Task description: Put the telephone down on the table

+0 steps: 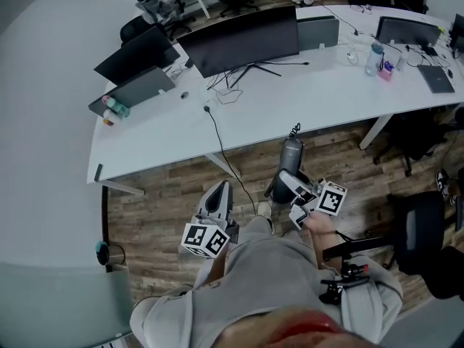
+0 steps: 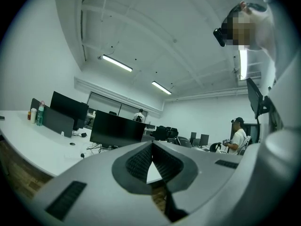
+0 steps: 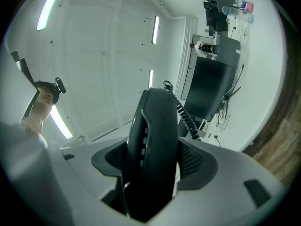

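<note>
A dark grey telephone handset (image 1: 291, 154) with a coiled cord (image 3: 186, 118) stands upright in my right gripper (image 1: 288, 180), over the wooden floor just short of the white table (image 1: 290, 96). In the right gripper view the handset (image 3: 154, 149) fills the gap between the jaws, which are shut on it. My left gripper (image 1: 217, 200) hangs low to the left of it, near the person's waist. Its jaws (image 2: 152, 161) meet at the tips with nothing between them.
The long curved white table carries dark monitors (image 1: 239, 40), a laptop (image 1: 134, 89), bottles (image 1: 116, 107), loose cables (image 1: 225, 93) and a black cable (image 1: 226, 158) running down to the floor. Black office chairs (image 1: 424, 241) stand at the right. Another person (image 2: 237, 138) stands far off.
</note>
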Motion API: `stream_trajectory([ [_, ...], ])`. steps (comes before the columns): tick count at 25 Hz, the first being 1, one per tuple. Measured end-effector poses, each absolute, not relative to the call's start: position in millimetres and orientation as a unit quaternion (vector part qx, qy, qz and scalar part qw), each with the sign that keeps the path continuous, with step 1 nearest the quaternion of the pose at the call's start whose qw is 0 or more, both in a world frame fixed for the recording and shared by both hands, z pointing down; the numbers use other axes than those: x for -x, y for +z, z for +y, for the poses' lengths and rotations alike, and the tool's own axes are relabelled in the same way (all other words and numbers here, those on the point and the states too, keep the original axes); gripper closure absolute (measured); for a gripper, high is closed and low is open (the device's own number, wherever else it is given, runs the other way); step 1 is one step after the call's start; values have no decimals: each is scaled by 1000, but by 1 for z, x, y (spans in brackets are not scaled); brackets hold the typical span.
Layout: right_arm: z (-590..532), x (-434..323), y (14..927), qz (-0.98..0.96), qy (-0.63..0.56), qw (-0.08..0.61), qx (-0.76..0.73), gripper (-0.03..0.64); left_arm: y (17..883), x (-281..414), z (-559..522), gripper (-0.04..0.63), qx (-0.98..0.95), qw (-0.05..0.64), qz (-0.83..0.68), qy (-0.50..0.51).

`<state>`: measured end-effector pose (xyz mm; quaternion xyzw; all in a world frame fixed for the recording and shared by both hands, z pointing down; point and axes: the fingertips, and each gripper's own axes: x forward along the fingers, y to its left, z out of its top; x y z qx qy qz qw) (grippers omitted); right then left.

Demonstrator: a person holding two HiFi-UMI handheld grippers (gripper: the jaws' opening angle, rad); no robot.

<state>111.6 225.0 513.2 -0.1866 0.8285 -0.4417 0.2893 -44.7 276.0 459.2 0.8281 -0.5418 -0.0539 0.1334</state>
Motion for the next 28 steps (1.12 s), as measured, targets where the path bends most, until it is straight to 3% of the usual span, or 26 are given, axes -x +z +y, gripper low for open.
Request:
stream_trajectory([
  [17, 116, -51, 485, 835, -437, 264, 205, 316, 464, 98, 119, 584, -852, 145, -494, -90],
  [28, 67, -31, 458, 824, -406, 290, 270, 316, 480, 126, 25, 584, -887, 169, -423, -82],
])
